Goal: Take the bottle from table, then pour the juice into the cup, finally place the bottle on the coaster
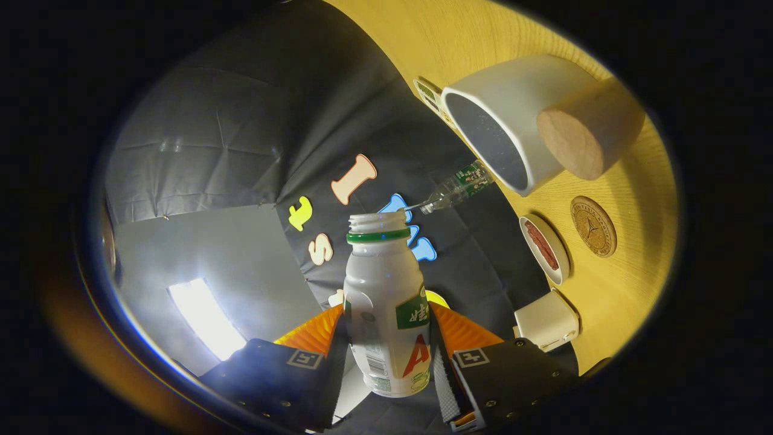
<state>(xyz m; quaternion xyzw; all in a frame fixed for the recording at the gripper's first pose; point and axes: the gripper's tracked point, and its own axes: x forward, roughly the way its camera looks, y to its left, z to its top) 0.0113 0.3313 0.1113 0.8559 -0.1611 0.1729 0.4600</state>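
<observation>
My gripper (386,347) is shut on a white plastic bottle (386,308) with a green neck ring and an open mouth; both fingers press on its lower body. The whole view is rolled sideways, so the wooden table (628,266) runs along one side. Beyond the bottle's mouth stands a white cup (507,121) with a round wooden handle (589,130), its dark inside facing me. A round cork coaster (593,226) lies on the table past the cup, well apart from the bottle.
A clear bottle with a green label (462,186) stands by the cup's rim. A small white dish with red contents (545,249) and a white box (546,320) sit near the coaster. A card (430,95) lies behind the cup. A lamp (205,317) glows overhead.
</observation>
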